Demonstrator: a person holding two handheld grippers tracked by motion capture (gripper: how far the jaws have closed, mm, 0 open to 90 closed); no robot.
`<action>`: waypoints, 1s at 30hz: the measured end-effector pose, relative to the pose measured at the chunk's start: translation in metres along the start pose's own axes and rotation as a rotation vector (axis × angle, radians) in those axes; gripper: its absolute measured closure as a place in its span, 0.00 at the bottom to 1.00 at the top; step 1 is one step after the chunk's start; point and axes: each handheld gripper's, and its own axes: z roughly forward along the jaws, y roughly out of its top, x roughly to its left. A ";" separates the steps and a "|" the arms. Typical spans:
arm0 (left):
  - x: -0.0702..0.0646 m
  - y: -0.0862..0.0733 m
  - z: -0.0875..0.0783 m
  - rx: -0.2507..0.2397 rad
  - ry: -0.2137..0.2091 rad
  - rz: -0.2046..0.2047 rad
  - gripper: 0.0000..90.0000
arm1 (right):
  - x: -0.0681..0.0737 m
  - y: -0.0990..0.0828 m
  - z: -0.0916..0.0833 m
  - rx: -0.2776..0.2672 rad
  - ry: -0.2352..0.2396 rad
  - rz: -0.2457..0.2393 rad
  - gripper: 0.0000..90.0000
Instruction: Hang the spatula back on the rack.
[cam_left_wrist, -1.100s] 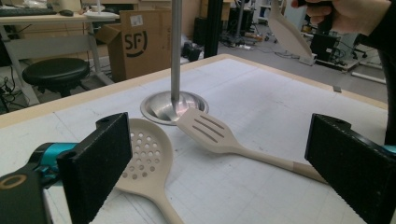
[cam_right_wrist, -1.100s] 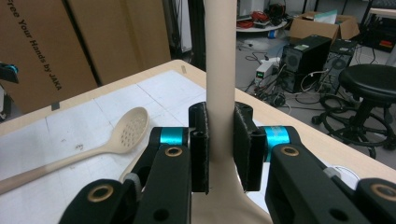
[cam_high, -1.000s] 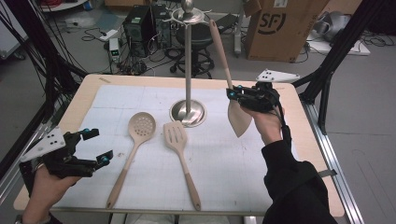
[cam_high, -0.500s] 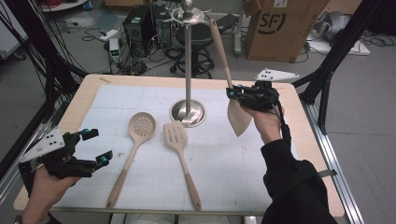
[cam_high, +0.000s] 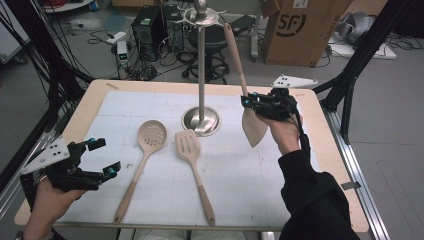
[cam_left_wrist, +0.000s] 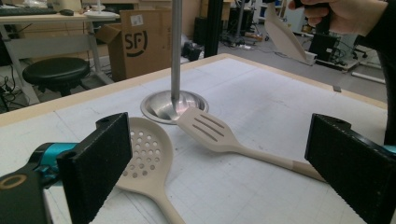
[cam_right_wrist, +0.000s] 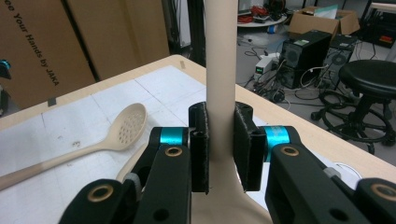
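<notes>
Cluttered lab floor behind; high view: table (cam_high: 330, 150) carries a steel hanging stand (cam_high: 201, 75). Right claw (cam_high: 257, 103) is clamped on the solid spatula (cam_high: 245, 90), handle up near the stand's top hooks, blade down, clear of the table. Slotted spoon (cam_high: 142, 160) and slotted turner (cam_high: 192, 167) lie flat, so I judge none hung, three to go.

Left gripper view: left claw (cam_left_wrist: 224, 163) stands wide apart, nothing between, over spoon (cam_left_wrist: 149, 158) and turner (cam_left_wrist: 219, 135).

Right gripper view: pads (cam_right_wrist: 200, 140) squeeze the spatula handle (cam_right_wrist: 220, 60).
</notes>
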 end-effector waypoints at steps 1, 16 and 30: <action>0.000 0.000 0.000 0.000 0.000 0.001 0.09 | 0.000 0.000 0.000 0.000 -0.001 0.001 0.88; 0.000 -0.001 -0.001 0.001 0.002 -0.001 0.09 | 0.001 0.000 0.002 -0.007 -0.010 -0.004 0.88; 0.000 -0.002 0.000 0.005 0.002 -0.003 0.09 | -0.003 0.001 -0.004 -0.032 -0.026 0.004 0.88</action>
